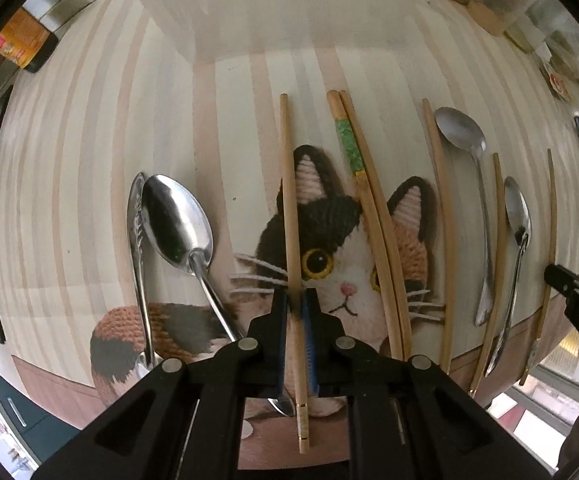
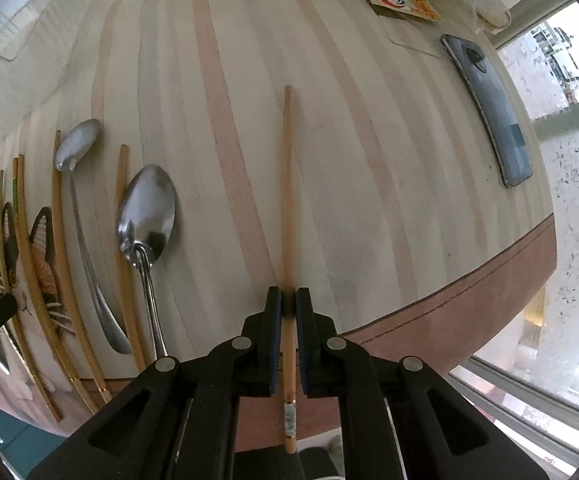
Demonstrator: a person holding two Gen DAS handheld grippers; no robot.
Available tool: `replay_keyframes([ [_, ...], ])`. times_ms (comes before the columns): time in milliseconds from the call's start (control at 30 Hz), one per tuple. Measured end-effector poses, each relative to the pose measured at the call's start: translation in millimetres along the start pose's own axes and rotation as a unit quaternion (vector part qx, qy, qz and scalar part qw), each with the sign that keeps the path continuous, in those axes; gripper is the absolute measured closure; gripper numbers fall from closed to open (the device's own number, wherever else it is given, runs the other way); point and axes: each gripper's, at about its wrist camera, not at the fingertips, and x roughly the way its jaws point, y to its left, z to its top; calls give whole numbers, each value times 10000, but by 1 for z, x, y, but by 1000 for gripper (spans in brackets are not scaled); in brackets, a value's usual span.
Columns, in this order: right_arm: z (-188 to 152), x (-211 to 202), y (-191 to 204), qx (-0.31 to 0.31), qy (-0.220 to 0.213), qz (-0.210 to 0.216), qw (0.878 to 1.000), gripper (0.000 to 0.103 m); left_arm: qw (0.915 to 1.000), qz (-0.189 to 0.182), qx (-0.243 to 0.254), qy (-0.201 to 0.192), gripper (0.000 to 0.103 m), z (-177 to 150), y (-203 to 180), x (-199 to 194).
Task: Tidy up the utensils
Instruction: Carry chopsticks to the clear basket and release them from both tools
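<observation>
My left gripper is shut on a wooden chopstick that lies lengthwise over the cat mat. My right gripper is shut on another wooden chopstick over the bare striped table near its front edge; its tip also shows in the left wrist view. Two chopsticks, one with a green band, lie right of the held one. Spoons lie at left and right, with more chopsticks between them.
A phone lies on the table at the far right by the window. Packets and jars stand along the far edge. A white box stands at the back. The table's front edge runs close below the right gripper.
</observation>
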Motion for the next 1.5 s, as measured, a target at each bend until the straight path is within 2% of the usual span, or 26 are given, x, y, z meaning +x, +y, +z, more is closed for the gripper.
replay_keyframes([
  [67, 4, -1, 2, -72, 7, -66, 10000, 95, 10000, 0, -51, 51, 96, 4, 2, -1],
  [233, 13, -1, 32, -279, -13, -298, 9992, 94, 9999, 145, -76, -11, 99, 22, -23, 8],
  [367, 8, -8, 42, -277, -141, -261, 9992, 96, 9989, 391, -167, -194, 99, 12, -32, -6],
  [467, 14, -15, 32, -215, -174, 50, 9996, 96, 9975, 466, -247, -474, 99, 6, -34, -33],
  [567, 12, -38, 29, -258, -373, 356, 9983, 96, 9945, 519, -321, -850, 99, 1, -33, -69],
  [767, 24, -113, 33, -495, -948, 1046, 9888, 96, 9825, 389, -595, -1720, 99, 9, -26, -162],
  [900, 55, -159, 35, -759, -1306, 1544, 9764, 96, 9732, 46, -788, -2158, 99, 47, -10, -212],
  [1033, 96, -199, 55, -956, -1585, 1992, 9623, 96, 9672, -195, -960, -2346, 99, 90, 2, -239],
  [1167, 149, -221, 84, -1019, -1693, 2228, 9546, 96, 9671, -291, -1061, -2294, 99, 140, 17, -241],
  [1300, 192, -225, 120, -1081, -1716, 2299, 9518, 96, 9748, -415, -1176, -1851, 99, 197, 35, -212],
  [1500, 236, -196, 168, -1080, -1472, 2196, 9584, 96, 9838, -465, -1274, -1169, 99, 241, 64, -157],
])
